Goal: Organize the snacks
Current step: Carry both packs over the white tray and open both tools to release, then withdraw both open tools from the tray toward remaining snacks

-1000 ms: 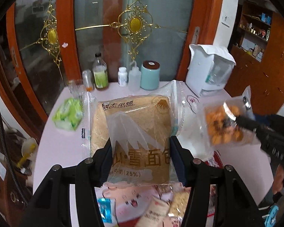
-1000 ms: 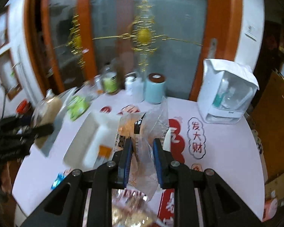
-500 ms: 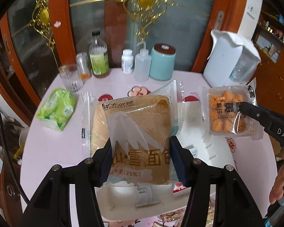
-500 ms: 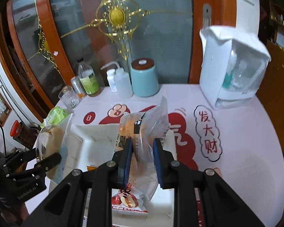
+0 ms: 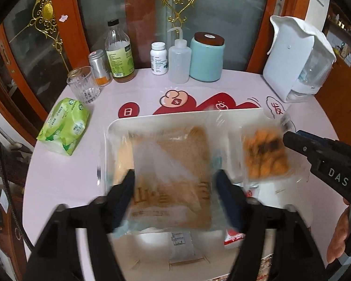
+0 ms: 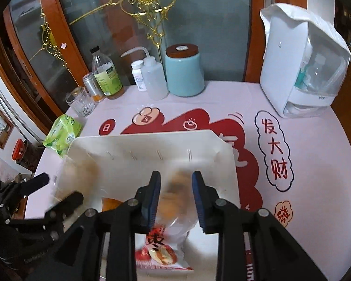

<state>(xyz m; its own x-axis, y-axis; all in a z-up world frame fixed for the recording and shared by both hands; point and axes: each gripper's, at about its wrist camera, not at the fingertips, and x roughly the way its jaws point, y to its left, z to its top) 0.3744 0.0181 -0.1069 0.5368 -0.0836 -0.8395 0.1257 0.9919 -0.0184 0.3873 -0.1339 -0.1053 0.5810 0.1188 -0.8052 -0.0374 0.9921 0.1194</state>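
A white tray (image 5: 184,117) sits on the table, also in the right wrist view (image 6: 142,145). My left gripper (image 5: 175,182) is open, its fingers apart on both sides of a brown bread packet (image 5: 170,178), blurred, over the tray. My right gripper (image 6: 175,187) is open too, and an orange snack packet (image 6: 175,196), blurred, lies between its fingers above the tray; it also shows in the left wrist view (image 5: 264,157). A red-printed packet (image 6: 161,253) lies in the tray under the right gripper.
A green tissue pack (image 5: 63,126) lies left of the tray. At the table's back stand a glass (image 5: 83,86), a can, bottles (image 5: 119,51) and a blue canister (image 5: 207,58). A white dispenser (image 5: 297,58) stands at the back right.
Both grippers have moved down over the tray and opened. The bread packet and the orange snack packet have been let go and blur as they drop into the tray.
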